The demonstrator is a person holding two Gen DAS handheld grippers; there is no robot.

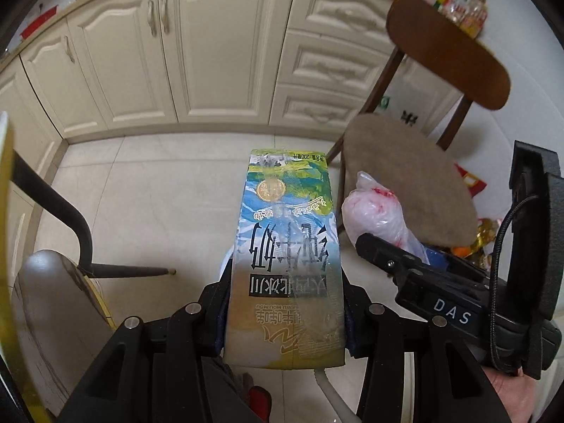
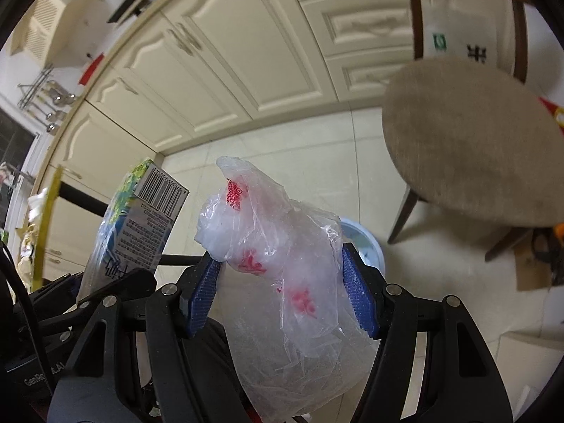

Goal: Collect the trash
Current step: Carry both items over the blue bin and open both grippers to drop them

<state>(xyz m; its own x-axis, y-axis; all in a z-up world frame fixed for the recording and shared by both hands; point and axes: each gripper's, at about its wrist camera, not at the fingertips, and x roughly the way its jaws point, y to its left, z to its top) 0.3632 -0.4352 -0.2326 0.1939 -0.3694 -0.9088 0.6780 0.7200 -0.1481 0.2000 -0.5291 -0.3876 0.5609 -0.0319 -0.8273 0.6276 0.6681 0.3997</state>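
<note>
My left gripper [image 1: 283, 303] is shut on a milk carton [image 1: 287, 246], blue, green and yellow with Chinese print, held above the tiled floor. The carton also shows at the left of the right wrist view [image 2: 137, 225]. My right gripper [image 2: 282, 282] is shut on a crumpled clear plastic bag [image 2: 282, 268] with red print, its blue pads [image 2: 356, 289] pressing both sides. The bag also shows in the left wrist view [image 1: 377, 208], beside the carton. A light blue bin rim [image 2: 363, 243] shows on the floor behind the bag.
Cream kitchen cabinets [image 1: 197, 53] line the far side. A wooden chair with a padded seat [image 1: 409, 176] stands at the right, also in the right wrist view [image 2: 472, 137]. A grey chair [image 1: 49, 299] with black legs is at the left. Colourful packaging [image 1: 486, 239] lies under the wooden chair.
</note>
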